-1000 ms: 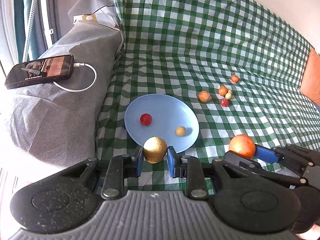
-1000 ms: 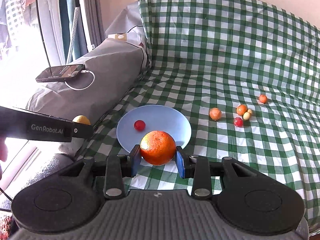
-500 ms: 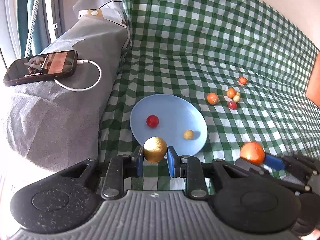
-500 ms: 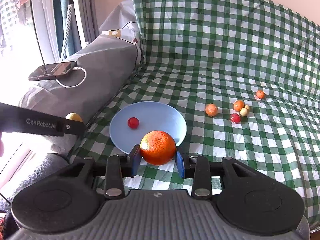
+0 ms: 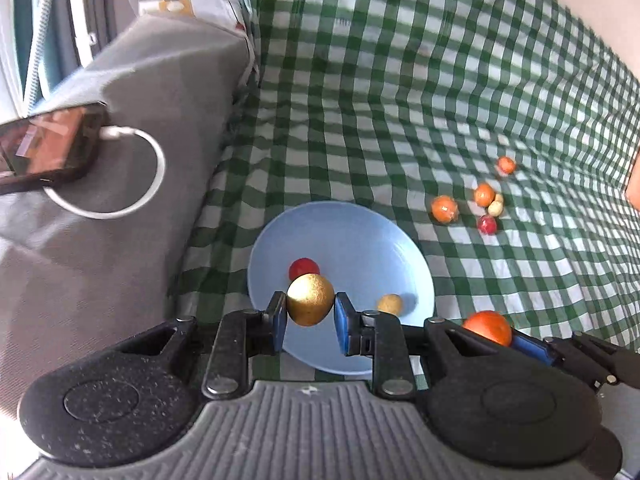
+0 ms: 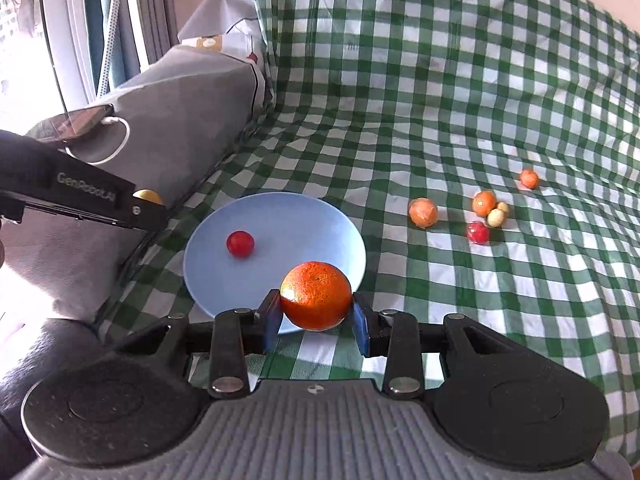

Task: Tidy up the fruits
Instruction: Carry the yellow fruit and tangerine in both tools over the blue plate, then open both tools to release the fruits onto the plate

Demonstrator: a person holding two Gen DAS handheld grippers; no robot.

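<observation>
My left gripper (image 5: 310,314) is shut on a golden-yellow fruit (image 5: 310,299) and holds it over the near edge of a light blue plate (image 5: 360,248). The plate holds a small red fruit (image 5: 304,268) and a small yellow fruit (image 5: 389,304). My right gripper (image 6: 316,322) is shut on an orange (image 6: 316,295) above the plate's near rim (image 6: 320,216). The right gripper with the orange (image 5: 487,326) also shows low on the right in the left wrist view. Several small fruits (image 6: 476,210) lie loose on the checked cloth to the right of the plate.
A green and white checked cloth (image 6: 440,100) covers the surface and the back. A grey cushion (image 5: 140,92) on the left carries a phone (image 5: 44,148) with a white cable (image 5: 132,168). A window is at far left.
Both grippers have moved forward toward the plate with their fruits still held. The left gripper's fruit now hangs over the plate's near edge.
</observation>
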